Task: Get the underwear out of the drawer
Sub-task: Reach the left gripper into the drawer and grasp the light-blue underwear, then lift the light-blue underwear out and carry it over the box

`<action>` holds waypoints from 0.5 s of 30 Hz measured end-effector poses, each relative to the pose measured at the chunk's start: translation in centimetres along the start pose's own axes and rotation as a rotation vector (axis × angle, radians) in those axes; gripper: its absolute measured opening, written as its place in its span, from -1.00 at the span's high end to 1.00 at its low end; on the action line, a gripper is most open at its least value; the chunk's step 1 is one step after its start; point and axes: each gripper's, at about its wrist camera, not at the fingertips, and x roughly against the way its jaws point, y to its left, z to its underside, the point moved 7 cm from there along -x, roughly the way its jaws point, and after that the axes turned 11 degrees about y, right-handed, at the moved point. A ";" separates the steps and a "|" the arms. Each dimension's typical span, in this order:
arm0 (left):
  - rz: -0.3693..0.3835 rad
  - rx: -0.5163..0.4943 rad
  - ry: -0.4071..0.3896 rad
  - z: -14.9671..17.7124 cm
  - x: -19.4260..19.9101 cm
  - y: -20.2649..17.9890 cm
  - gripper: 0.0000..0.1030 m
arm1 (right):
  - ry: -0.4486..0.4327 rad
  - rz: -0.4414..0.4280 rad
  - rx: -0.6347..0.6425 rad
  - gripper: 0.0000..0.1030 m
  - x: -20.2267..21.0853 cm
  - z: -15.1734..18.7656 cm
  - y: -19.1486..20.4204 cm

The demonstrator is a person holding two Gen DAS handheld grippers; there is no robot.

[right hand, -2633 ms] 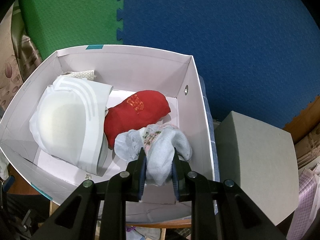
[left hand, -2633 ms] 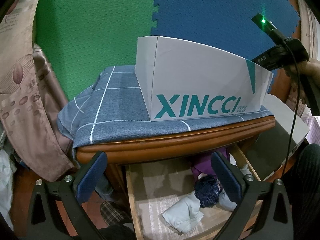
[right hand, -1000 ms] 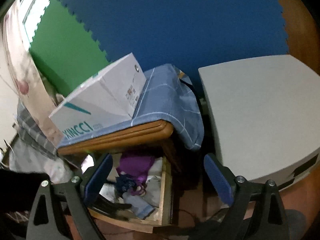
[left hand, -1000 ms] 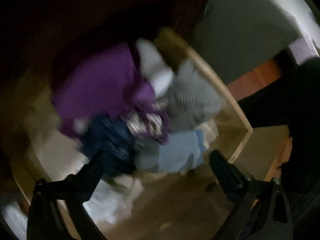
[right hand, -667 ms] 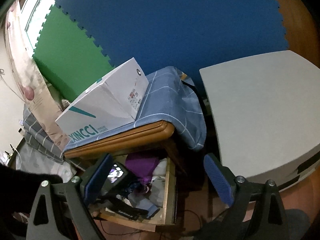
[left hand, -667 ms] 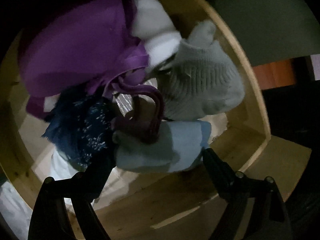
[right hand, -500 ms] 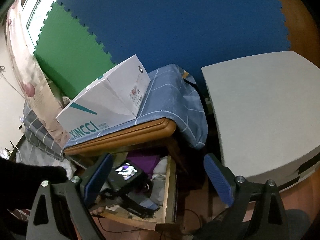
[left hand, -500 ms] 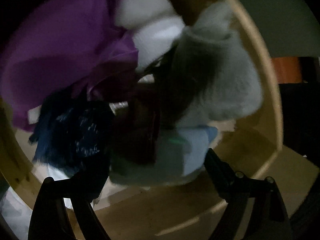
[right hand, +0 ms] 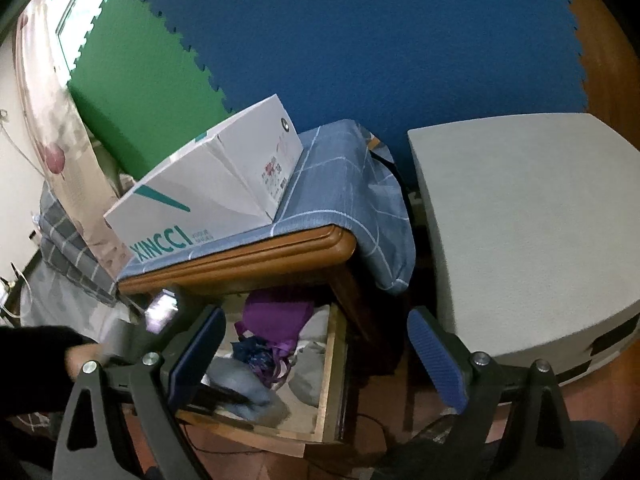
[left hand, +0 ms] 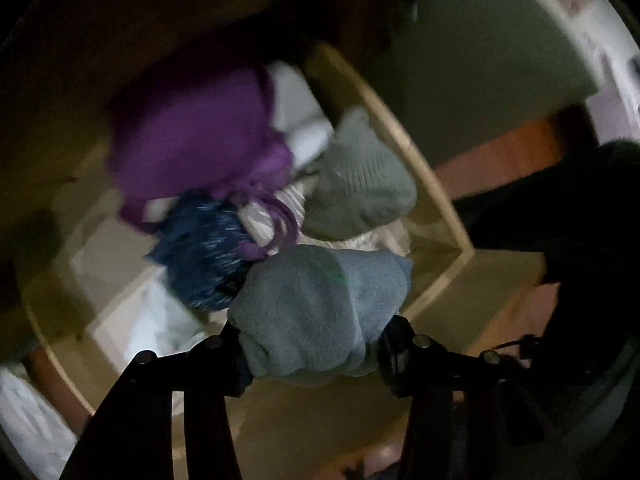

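Observation:
My left gripper point(left hand: 312, 356) is shut on a grey-blue piece of underwear point(left hand: 320, 308) and holds it just above the open wooden drawer point(left hand: 436, 188). A purple garment point(left hand: 196, 140), a dark blue patterned piece point(left hand: 200, 256) and a grey knitted piece point(left hand: 360, 188) lie in the drawer behind it. In the right wrist view the drawer point(right hand: 332, 380) is open under the table, with the left gripper point(right hand: 224, 396) and the grey-blue piece point(right hand: 256, 396) inside it. My right gripper point(right hand: 316, 360) is open and empty, held back above the drawer.
A white XINCCI shoe box point(right hand: 216, 188) stands on the blue checked cloth point(right hand: 340, 184) over the wooden table point(right hand: 256, 256). A grey box point(right hand: 528, 224) stands to the right. Green and blue foam mats cover the wall. A curtain hangs at the left.
My left gripper has closed on the grey-blue underwear and lifted it back from the pile. My right gripper has stayed open and nearly still.

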 end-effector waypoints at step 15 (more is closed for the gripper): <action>-0.069 0.201 -0.375 10.4 16.8 8.6 0.13 | 0.094 0.085 0.096 -0.84 -2.4 0.6 1.7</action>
